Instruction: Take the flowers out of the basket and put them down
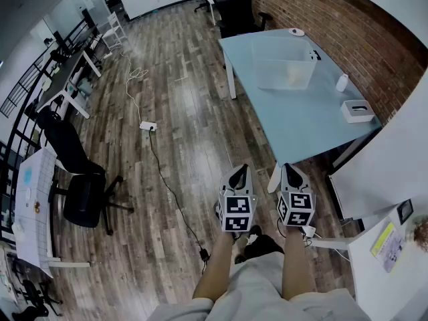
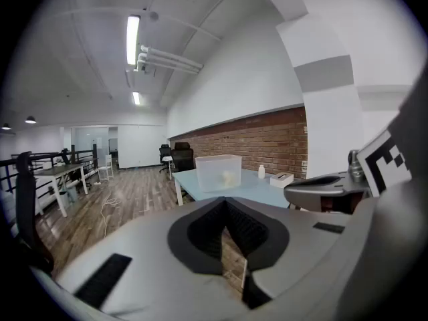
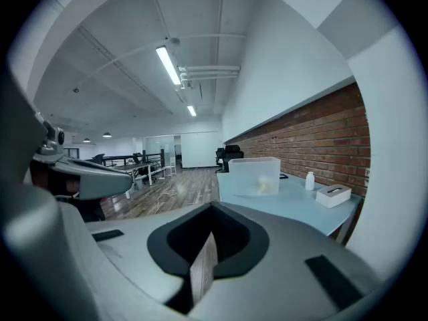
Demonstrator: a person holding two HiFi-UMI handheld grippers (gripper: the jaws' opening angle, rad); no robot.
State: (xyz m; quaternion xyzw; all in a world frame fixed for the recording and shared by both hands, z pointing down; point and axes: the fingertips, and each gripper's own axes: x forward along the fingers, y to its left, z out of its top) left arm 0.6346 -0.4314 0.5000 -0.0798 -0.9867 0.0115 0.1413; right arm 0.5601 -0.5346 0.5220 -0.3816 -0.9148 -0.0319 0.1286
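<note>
A translucent plastic basket (image 1: 284, 73) stands on the pale blue table (image 1: 314, 122), far ahead of both grippers. A pale yellowish clump, the flowers (image 1: 295, 79), shows faintly through its wall. They also show in the left gripper view, where the basket (image 2: 217, 172) holds the flowers (image 2: 229, 177), and in the right gripper view as the basket (image 3: 255, 175) with the flowers (image 3: 265, 186). My left gripper (image 1: 238, 174) and right gripper (image 1: 292, 174) are held side by side near the table's near corner, both shut and empty. The left gripper (image 2: 225, 202) and right gripper (image 3: 212, 207) point slightly downward toward the table.
On the table right of the basket stand a small white bottle (image 1: 342, 82) and a white tissue box (image 1: 356, 110). Office chairs (image 1: 237, 5) sit behind the table. A cable with a power strip (image 1: 148, 126) runs over the wood floor. Another chair (image 1: 77, 172) stands left.
</note>
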